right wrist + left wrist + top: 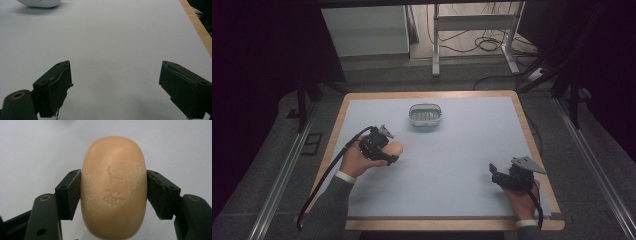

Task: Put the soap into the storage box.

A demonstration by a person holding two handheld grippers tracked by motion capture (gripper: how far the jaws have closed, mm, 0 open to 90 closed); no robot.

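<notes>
Soap bar (113, 187) sits clamped across its short width in the left gripper (384, 147); the soap dish (425, 114) lies ahead, slightly right. Right gripper (115, 87) gapes empty.

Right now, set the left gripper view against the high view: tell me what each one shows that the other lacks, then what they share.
Left gripper view alone: the characters pressed into the face of the soap bar, and both pads squeezing its sides.

High view alone: the soap dish farther back on the table, the right gripper near the front right with jaws apart and nothing between them, both of the person's hands, and the floor and desk frame beyond.

Shared: the left gripper holding the tan soap bar over the pale table surface.
</notes>
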